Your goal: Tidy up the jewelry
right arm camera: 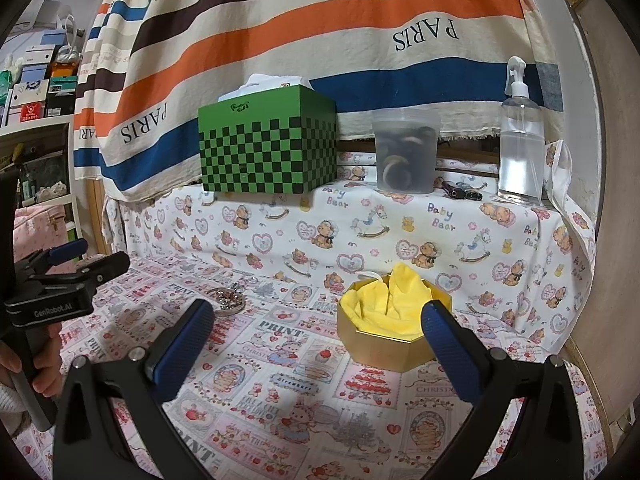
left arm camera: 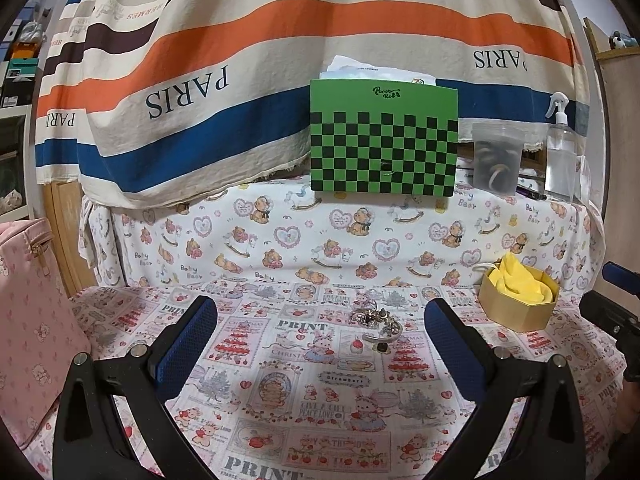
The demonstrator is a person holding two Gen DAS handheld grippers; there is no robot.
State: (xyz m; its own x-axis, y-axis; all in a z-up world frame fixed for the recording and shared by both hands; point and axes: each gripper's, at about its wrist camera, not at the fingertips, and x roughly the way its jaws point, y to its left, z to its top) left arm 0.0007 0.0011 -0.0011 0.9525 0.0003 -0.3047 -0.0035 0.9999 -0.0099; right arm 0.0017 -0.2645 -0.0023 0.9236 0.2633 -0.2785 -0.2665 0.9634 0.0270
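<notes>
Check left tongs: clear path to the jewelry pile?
Probably yes. The left tongs are open, and the jewelry pile lies on the printed cloth straight ahead between the fingers. Nothing stands between them; the gold box sits off to the right.

Both wrist cams sit low over the printed tablecloth, facing the green checkered cardboard box (left arm camera: 384, 140) (right arm camera: 268, 146) at the back. Left cam's square-on w/ it, right cam's further right. Both show it.
</notes>
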